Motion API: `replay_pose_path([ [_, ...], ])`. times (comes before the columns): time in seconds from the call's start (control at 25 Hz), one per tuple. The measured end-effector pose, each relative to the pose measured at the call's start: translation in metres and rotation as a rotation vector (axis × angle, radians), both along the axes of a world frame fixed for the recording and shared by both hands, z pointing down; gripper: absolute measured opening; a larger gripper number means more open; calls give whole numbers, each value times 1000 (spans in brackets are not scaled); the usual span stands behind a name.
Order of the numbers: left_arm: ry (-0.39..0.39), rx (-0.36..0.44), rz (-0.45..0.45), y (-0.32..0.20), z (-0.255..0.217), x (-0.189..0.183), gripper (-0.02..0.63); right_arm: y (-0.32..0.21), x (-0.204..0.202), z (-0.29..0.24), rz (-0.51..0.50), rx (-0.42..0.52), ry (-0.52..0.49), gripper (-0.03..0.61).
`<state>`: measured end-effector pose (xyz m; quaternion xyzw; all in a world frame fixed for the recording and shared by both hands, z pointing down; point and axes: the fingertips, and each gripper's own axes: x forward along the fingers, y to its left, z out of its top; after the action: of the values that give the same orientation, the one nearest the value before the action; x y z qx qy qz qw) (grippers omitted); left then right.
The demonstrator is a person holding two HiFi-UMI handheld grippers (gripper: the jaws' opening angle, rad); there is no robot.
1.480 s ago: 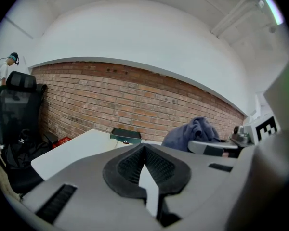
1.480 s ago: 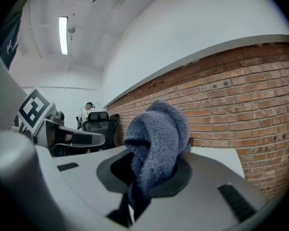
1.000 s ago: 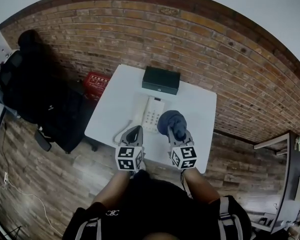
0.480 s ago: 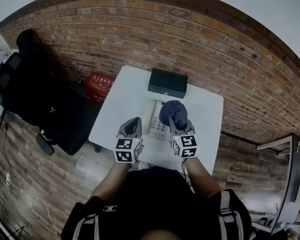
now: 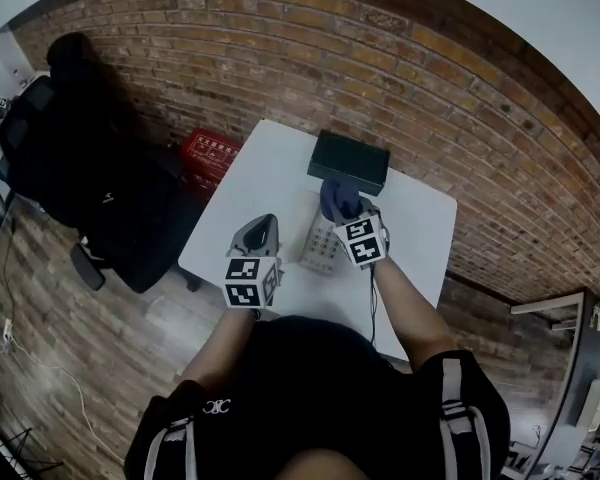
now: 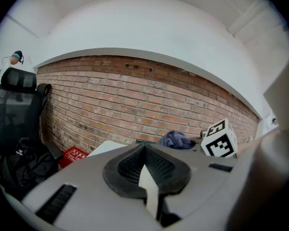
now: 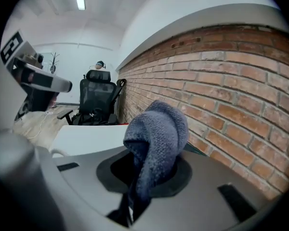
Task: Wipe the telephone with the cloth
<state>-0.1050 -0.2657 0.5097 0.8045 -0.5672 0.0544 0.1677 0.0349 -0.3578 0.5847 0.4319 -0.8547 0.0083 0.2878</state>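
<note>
The white telephone (image 5: 323, 247) lies on the white table (image 5: 270, 173), partly hidden under my right gripper. My right gripper (image 5: 344, 211) is shut on the dark blue cloth (image 5: 340, 195), which bulges from its jaws over the telephone's far end. In the right gripper view the cloth (image 7: 156, 136) fills the jaws of the right gripper (image 7: 135, 189). My left gripper (image 5: 259, 234) is shut and holds nothing, to the left of the telephone near the table's front edge. The left gripper view shows the closed left gripper (image 6: 145, 170) and the cloth (image 6: 175, 139) beyond it.
A black box (image 5: 348, 160) sits at the table's back edge, just beyond the cloth. A brick wall (image 5: 280, 48) stands behind the table. A red crate (image 5: 208, 155) and a black office chair (image 5: 90, 188) are on the floor to the left.
My right gripper has carried the cloth forward along the telephone, toward the black box. The left gripper stays near the table's front edge.
</note>
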Motion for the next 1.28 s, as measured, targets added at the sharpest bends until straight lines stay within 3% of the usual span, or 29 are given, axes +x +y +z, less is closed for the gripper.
replay_pose_path([
  [0.16, 0, 2, -3, -3, -2, -1, -5, -18, -10, 28, -35, -26, 117, 38],
  [0.28, -2, -14, -10, -4, 1, -5, -5, -24, -22, 40, -66, -31, 136, 38],
  [0.48, -11, -38, -22, 0, 9, -13, -5, -25, -36, 59, -70, -82, 103, 38],
  [0.68, -29, -52, -34, 6, 15, -21, -5, -25, -53, 66, -67, -92, -7, 38],
  [1.28, -35, -58, -52, 7, 14, -29, -5, 20, -91, 80, -187, -189, -69, 38],
])
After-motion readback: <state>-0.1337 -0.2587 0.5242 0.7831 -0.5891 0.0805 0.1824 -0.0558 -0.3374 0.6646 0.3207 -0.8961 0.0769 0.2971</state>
